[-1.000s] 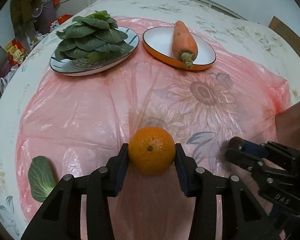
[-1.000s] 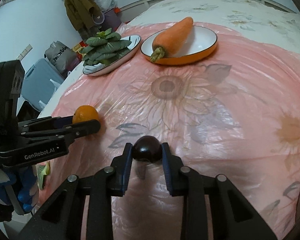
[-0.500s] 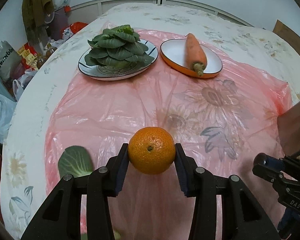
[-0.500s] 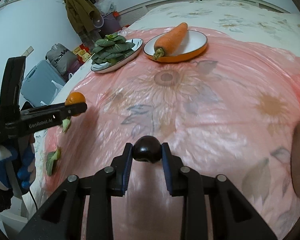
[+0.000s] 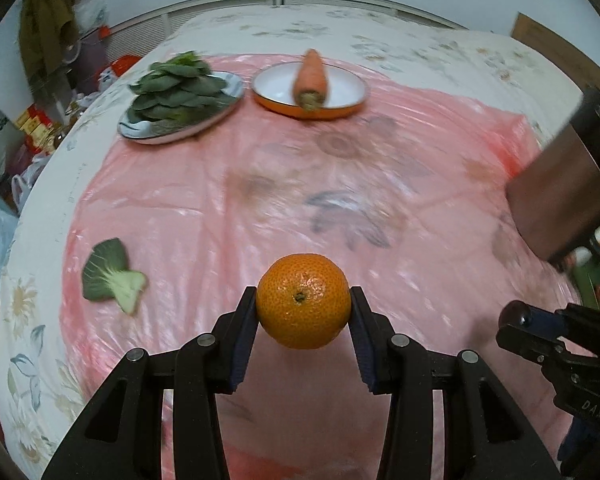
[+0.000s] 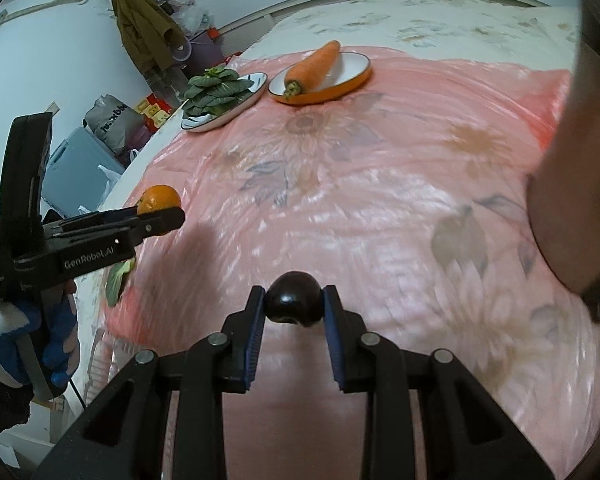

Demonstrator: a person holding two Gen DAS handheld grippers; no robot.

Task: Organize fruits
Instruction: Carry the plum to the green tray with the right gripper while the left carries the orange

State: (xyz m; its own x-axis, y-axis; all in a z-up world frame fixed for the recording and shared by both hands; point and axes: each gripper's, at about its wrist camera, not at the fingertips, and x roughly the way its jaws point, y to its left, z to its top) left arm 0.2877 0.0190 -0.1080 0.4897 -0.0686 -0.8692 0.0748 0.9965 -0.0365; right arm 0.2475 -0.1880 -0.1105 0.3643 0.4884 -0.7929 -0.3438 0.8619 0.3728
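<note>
My left gripper (image 5: 303,312) is shut on an orange mandarin (image 5: 303,306) and holds it in the air above the pink plastic sheet (image 5: 300,184). My right gripper (image 6: 294,300) is shut on a small dark purple round fruit (image 6: 294,299), also lifted above the sheet. In the right wrist view the left gripper (image 6: 156,216) with the mandarin (image 6: 159,199) is at the left. In the left wrist view the right gripper's tip (image 5: 518,322) shows at the lower right.
At the far side stand a plate of green leaves (image 5: 180,96) and an orange-rimmed dish (image 5: 344,96) with a carrot (image 5: 310,78). A loose green leaf (image 5: 112,274) lies on the sheet at the left. A brown blurred object (image 5: 564,184) is at the right edge.
Both grippers have risen and drawn back toward the near side with their fruits. The plates look smaller and farther away. Grips are unchanged.
</note>
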